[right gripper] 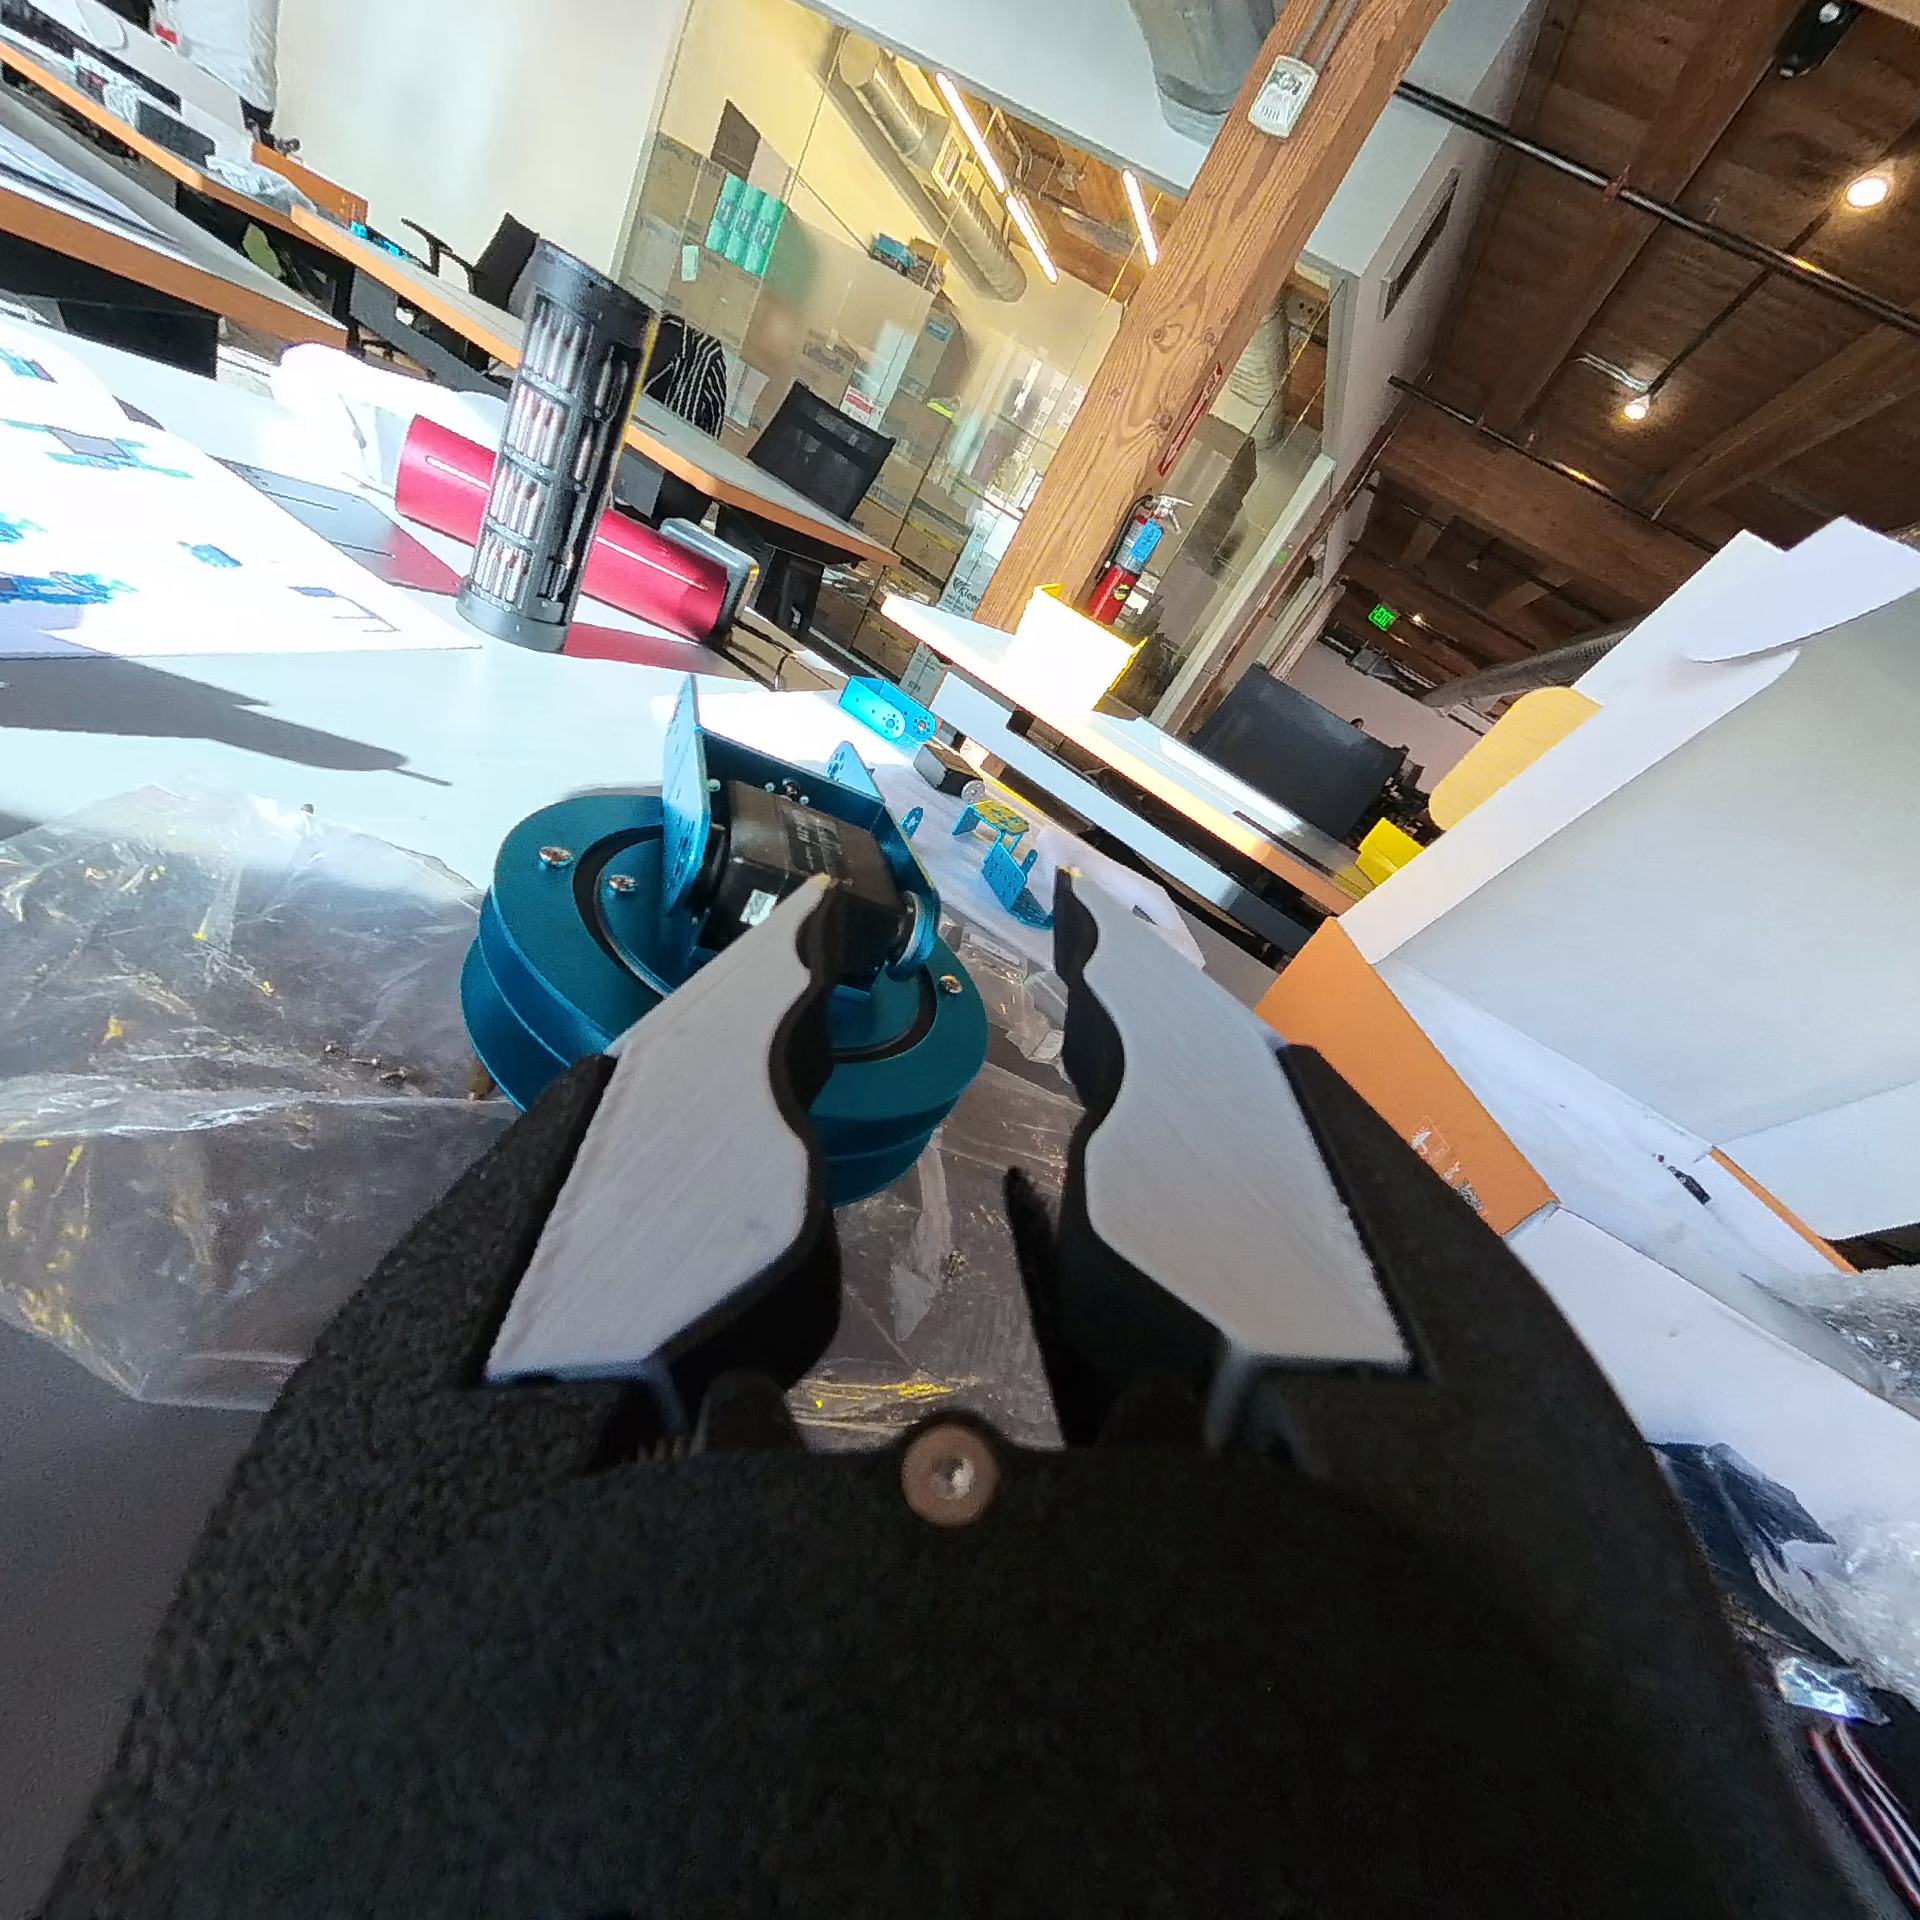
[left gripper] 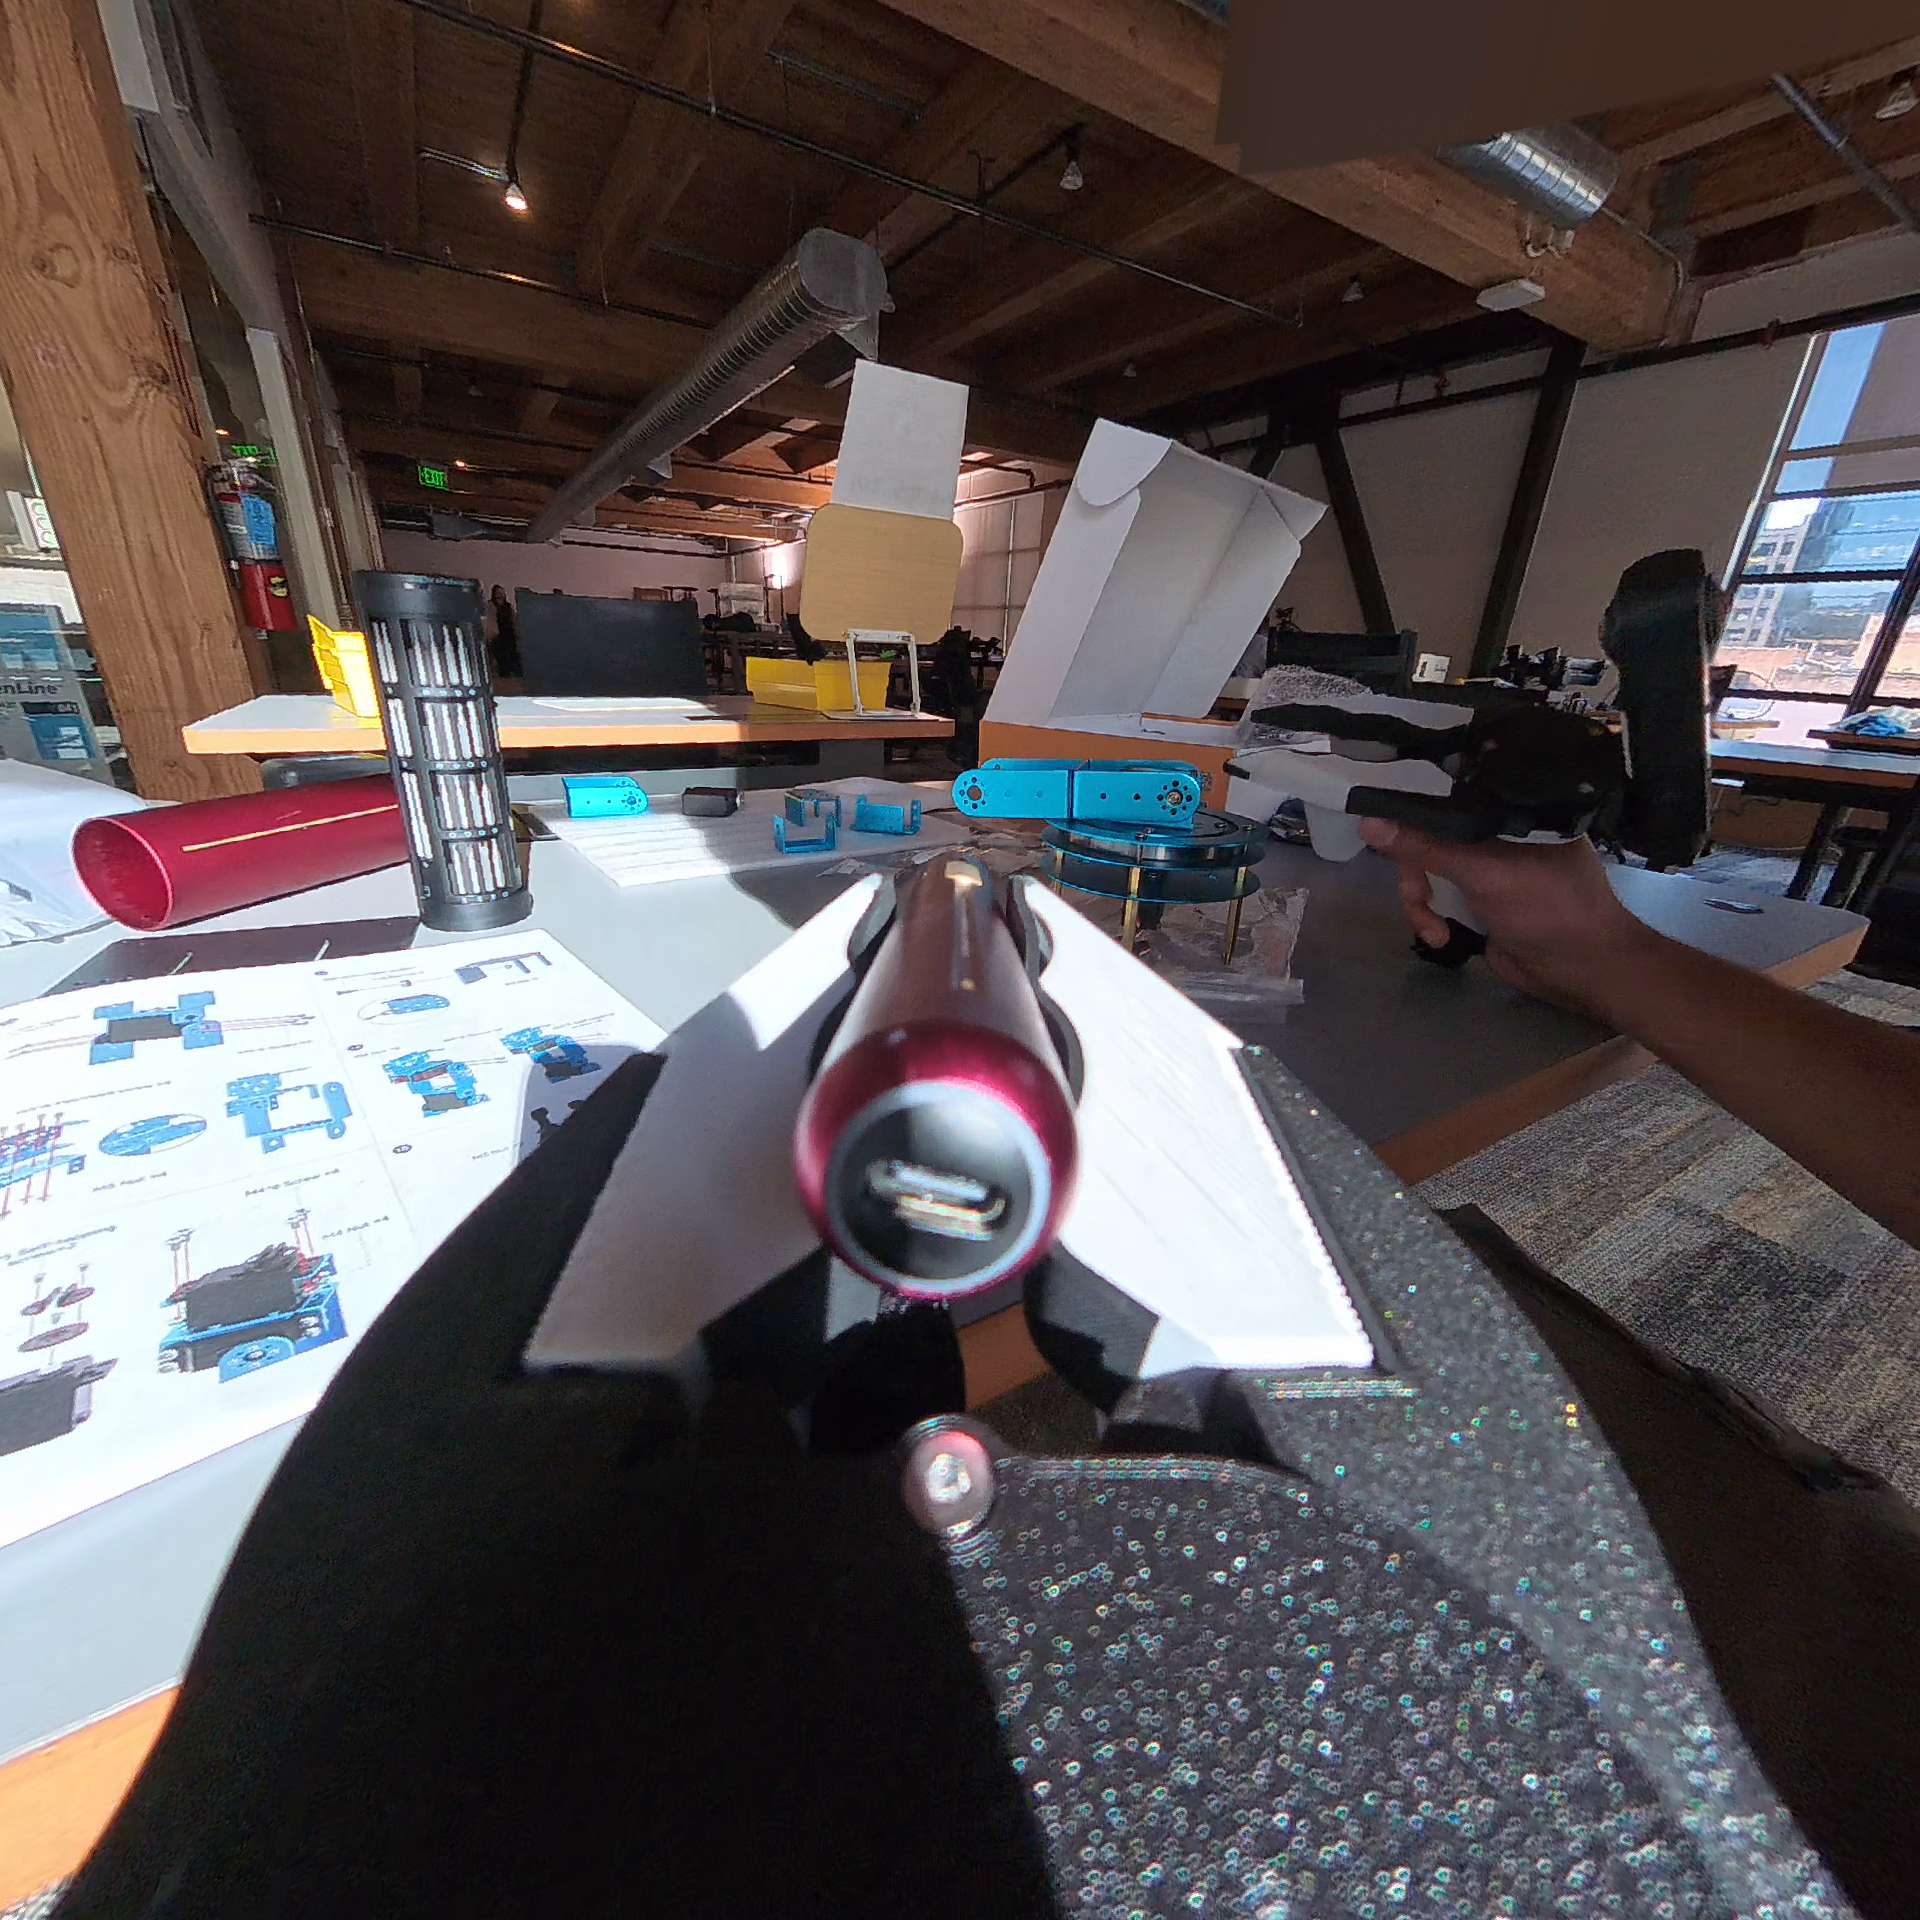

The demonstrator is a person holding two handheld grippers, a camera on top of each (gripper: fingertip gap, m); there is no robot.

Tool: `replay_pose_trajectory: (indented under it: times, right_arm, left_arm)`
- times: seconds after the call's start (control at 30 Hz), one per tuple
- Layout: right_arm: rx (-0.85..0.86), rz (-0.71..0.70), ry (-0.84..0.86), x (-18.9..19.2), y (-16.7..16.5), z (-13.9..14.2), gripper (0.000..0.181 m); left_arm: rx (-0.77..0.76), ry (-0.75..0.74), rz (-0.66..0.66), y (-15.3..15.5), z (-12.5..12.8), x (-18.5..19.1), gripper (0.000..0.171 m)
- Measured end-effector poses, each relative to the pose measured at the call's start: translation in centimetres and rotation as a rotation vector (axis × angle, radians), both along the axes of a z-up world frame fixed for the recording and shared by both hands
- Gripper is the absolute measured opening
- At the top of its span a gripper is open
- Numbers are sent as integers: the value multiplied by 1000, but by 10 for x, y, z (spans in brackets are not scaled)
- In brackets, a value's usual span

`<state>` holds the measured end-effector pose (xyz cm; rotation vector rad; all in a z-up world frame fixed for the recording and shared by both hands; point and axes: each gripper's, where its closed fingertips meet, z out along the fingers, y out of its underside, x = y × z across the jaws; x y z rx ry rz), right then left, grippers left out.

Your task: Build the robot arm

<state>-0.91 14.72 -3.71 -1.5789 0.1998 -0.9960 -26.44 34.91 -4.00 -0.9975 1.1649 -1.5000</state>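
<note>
My left gripper [left gripper: 951, 883] is shut on a red metal pen-shaped screwdriver [left gripper: 940, 1060]. The tool lies along the fingers, with its port end towards the camera and its tip pointing at a blue round two-tier base [left gripper: 1148, 842]. My right gripper [right gripper: 943, 883] is open and empty, a hand holding it. It hovers just over that blue base [right gripper: 561, 966], its left finger tip [right gripper: 821, 894] at the black servo [right gripper: 790, 842] held in a blue bracket [right gripper: 686, 800] on top. The right gripper also shows in the left wrist view [left gripper: 1245, 743], right of the base.
A black cylindrical bit holder [left gripper: 447, 769] stands by a red tube [left gripper: 239, 847] lying at the left. A printed instruction sheet [left gripper: 208, 1143] lies front left. Loose blue brackets [left gripper: 831, 816] lie behind the base. An open white box [left gripper: 1153, 582] stands at the right. Clear plastic bags [right gripper: 156, 1039] lie under the base. About 35 cm separates my left fingertips from my right.
</note>
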Motion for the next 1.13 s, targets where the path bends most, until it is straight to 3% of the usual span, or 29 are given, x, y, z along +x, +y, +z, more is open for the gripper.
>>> replay_pose_trajectory:
  times: [0.43, 0.87, 1.13]
  right_arm:
    - [4, 5, 7, 0, 0, 0, 38]
    - [78, 194, 204, -13, 10, -5, 65]
    - [68, 288, 453, -8, 31, -24, 74]
  left_arm:
    - [-13, -7, -27, -9, 4, 8, 20]
    - [260, -28, -254, -78, 27, 108, 20]
    - [302, -27, -410, -104, 20, 153, 20]
